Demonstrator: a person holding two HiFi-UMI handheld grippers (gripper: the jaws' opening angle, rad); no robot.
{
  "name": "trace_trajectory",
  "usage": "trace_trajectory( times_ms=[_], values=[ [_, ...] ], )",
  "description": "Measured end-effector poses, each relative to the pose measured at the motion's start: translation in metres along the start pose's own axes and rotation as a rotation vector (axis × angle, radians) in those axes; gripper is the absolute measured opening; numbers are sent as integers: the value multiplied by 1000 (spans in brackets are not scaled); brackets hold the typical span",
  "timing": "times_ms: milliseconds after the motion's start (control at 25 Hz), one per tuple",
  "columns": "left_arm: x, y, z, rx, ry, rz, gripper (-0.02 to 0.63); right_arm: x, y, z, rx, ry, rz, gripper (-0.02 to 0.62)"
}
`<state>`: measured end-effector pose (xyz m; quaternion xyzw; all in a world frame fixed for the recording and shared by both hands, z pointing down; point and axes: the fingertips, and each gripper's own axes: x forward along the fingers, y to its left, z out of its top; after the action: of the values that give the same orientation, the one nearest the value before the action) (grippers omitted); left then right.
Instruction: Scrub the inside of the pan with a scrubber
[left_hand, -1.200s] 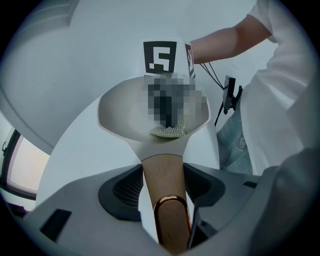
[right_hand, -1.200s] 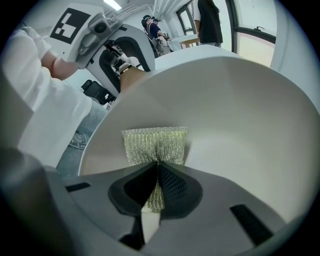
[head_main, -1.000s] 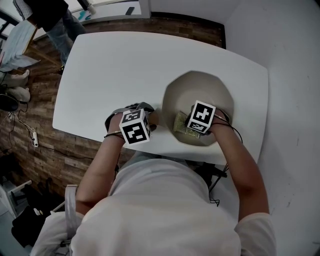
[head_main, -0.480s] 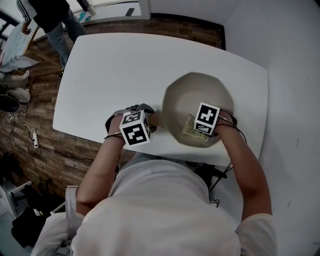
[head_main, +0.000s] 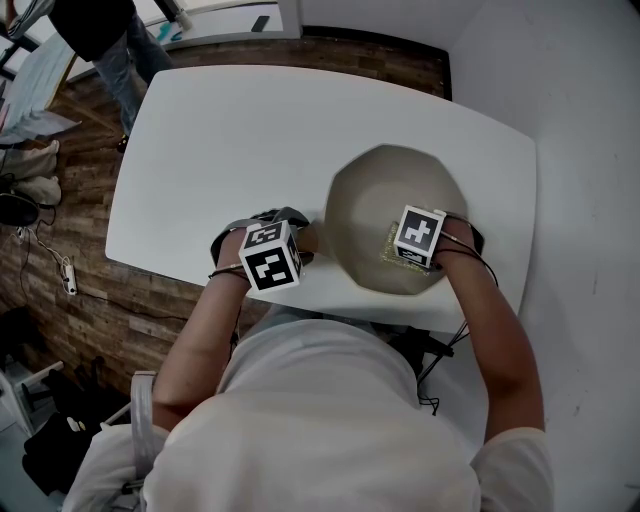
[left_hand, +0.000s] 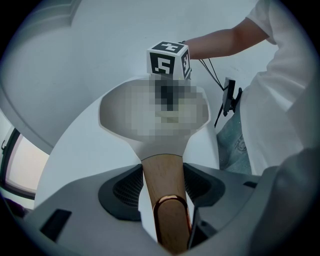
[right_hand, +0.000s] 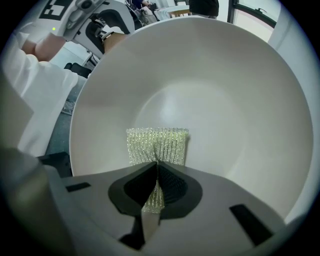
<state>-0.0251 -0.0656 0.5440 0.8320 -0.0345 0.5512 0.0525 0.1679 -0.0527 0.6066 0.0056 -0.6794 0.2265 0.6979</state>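
Note:
A pale beige pan (head_main: 385, 200) stands on the white table (head_main: 220, 140), its wooden handle (head_main: 309, 238) pointing left. My left gripper (head_main: 297, 232) is shut on that handle; in the left gripper view the handle (left_hand: 165, 185) runs between both pads of the left gripper (left_hand: 164, 187), with the pan's rim (left_hand: 117, 127) beyond. My right gripper (head_main: 408, 250) is inside the pan at its near right side, shut on a yellow-green mesh scrubber (head_main: 388, 247). In the right gripper view the scrubber (right_hand: 157, 144) is pinched in the right gripper (right_hand: 156, 172) and lies flat against the pan's inner wall (right_hand: 210, 85).
The pan sits close to the table's near edge (head_main: 300, 300), and a white wall (head_main: 580, 150) rises at the right. A person (head_main: 100, 30) stands beyond the table's far left corner on the wood floor (head_main: 70, 200). Cables (head_main: 455, 340) hang below the right gripper.
My right gripper has slid the scrubber to the right along the near inside of the pan. The left gripper and the pan have stayed where they were.

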Motion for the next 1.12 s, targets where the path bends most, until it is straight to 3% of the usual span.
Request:
trace_trajectory(
  times_ms=[400,680,1120],
  values=[
    [-1,0,0,1,3,-1,252,-11,-37,-11,51,6,-163,23],
    [0,0,2,2,5,2,252,-17,-59,-3,89,-70,-245,23],
    [0,0,1,2,5,5,252,-29,-82,8,213,-182,-281,23]
  ],
)
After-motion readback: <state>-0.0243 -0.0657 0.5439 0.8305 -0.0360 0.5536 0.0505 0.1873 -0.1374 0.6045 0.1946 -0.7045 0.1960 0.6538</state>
